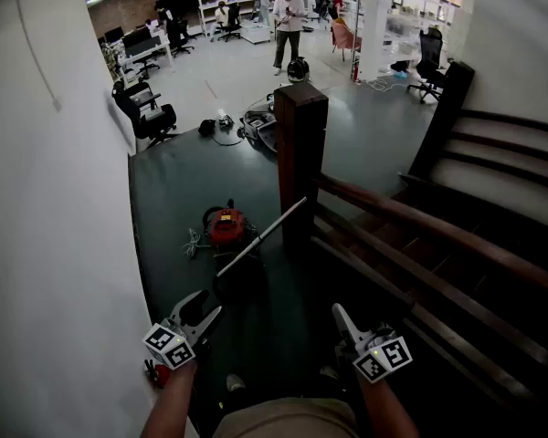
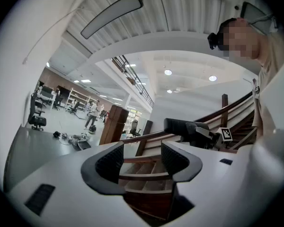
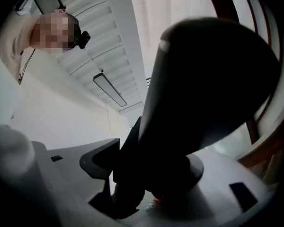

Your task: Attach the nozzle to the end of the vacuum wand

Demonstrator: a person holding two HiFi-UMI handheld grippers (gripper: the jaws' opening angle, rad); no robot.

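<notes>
Head view first, looking steeply down: the person stands by a white wall (image 1: pixel 46 245) with both tools held out low. Down on the dark floor (image 1: pixel 173 190) sits the red vacuum cleaner (image 1: pixel 226 227). The silver vacuum wand (image 1: pixel 260 238) slants up from beside it, its upper end at the base of the wooden newel post (image 1: pixel 300 144). A handrail (image 1: pixel 420 222) runs off to the right along the stairs (image 1: pixel 502 167), and far off in the office another person (image 1: pixel 288 27) stands on the pale floor. The left gripper (image 1: pixel 204 310) hangs at the lower left and the right gripper (image 1: pixel 340 316) at the lower right, both well apart from the wand. Over to the left gripper view: the jaws stand wide apart with nothing between them, just wooden steps and the post beyond. The other tool's marker cube shows off to the right. Now the right gripper view, and here is the action: the nozzle (image 3: pixel 203 79), big, dark and rounded, fills the gap between the jaws and looms right up over the lens. The jaws are spread wide around it and clamp it from both sides. Behind it there is only ceiling, a long light fitting (image 3: pixel 110 90) and a curve of wooden rail, so the nozzle is up in the air, nowhere near the wand's end.
</notes>
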